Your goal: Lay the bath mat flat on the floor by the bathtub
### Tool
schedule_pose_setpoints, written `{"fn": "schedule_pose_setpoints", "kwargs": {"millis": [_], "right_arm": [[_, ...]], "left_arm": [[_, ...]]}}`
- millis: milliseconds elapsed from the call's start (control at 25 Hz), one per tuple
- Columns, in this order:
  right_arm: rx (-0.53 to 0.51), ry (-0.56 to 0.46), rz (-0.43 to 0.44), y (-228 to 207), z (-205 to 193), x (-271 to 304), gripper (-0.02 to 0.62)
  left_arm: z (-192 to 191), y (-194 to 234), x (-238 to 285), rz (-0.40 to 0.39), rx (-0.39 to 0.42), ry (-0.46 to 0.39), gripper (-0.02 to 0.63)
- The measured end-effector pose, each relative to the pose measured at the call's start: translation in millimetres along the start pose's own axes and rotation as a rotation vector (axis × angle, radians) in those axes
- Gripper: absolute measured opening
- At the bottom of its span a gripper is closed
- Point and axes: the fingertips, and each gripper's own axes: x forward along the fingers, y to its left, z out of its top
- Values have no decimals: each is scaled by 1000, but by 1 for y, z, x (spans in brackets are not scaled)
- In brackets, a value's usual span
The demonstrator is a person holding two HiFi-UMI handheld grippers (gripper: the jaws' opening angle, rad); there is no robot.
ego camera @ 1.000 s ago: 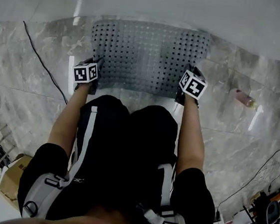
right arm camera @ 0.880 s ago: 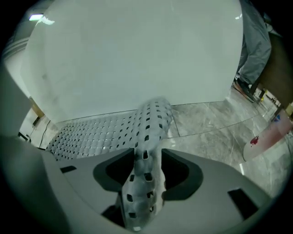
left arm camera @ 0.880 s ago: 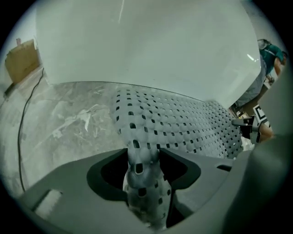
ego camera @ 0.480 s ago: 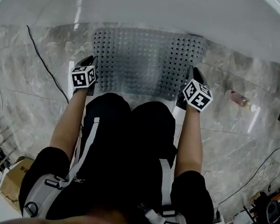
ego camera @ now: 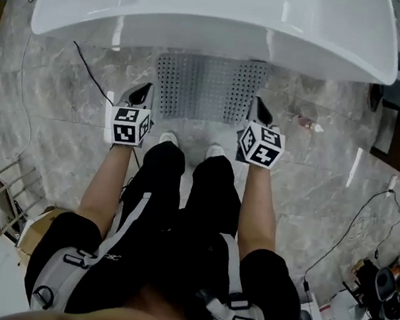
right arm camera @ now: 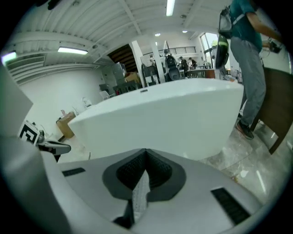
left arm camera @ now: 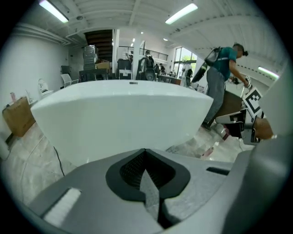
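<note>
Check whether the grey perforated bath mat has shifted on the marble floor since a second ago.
No. The bath mat still lies flat, its far edge tucked under the rim of the white bathtub, as before.

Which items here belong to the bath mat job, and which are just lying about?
Job: grey perforated bath mat, flat on the marble floor; white bathtub; left gripper and right gripper, both shut and empty.
Lying about: black cable; small pinkish bottle; brown cardboard box; wooden rack.
</note>
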Motion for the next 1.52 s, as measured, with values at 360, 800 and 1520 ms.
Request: {"fn": "schedule_pose_setpoints", "kwargs": {"millis": [360,800,1520], "right_arm": [[-3,-308,12,83,232,-243,5],[-28,-637,14,112,368,-403,5],[-92,-666,50,119,388,-422,5]], "left_arm": [[241,-68,-234,-30,-50,-248,3],[389,-110,-395,-4,40,-552,3],[413,-132,-418,-13,87,-601,3]]}}
